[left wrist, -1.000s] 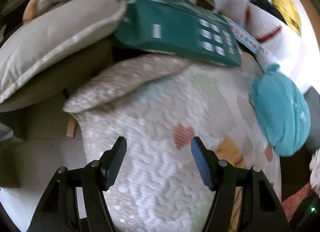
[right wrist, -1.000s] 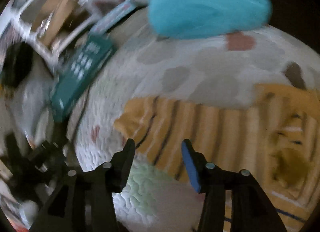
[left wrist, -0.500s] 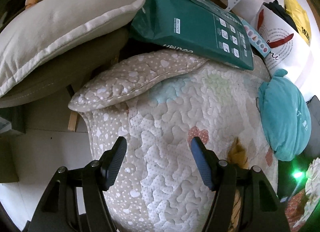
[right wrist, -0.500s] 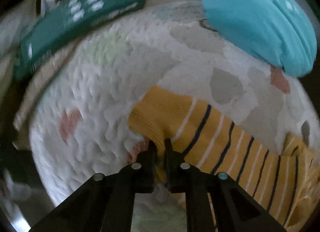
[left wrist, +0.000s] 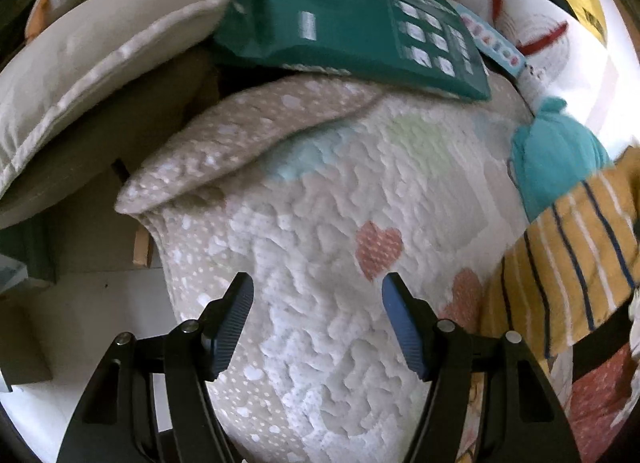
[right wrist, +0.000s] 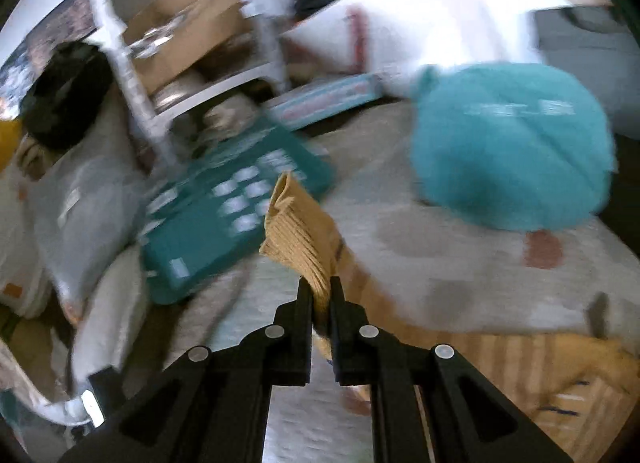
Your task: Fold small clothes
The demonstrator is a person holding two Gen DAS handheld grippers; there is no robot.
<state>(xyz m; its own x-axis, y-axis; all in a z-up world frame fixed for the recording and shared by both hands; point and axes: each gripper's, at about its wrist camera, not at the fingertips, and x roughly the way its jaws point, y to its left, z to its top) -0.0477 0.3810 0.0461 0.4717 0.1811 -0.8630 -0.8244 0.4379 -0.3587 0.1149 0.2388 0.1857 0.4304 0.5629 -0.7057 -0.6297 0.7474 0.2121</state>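
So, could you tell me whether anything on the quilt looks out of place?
The quilt's far corner is flipped back, showing its dotted beige underside, and a green package lies partly on it. The folding surface is not flat there.

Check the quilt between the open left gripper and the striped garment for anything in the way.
Nothing visible blocks it. The left gripper hangs open over bare quilt; the striped garment, lifted by the right gripper, is off to its right. The teal bundle lies farther back, clear of that path.
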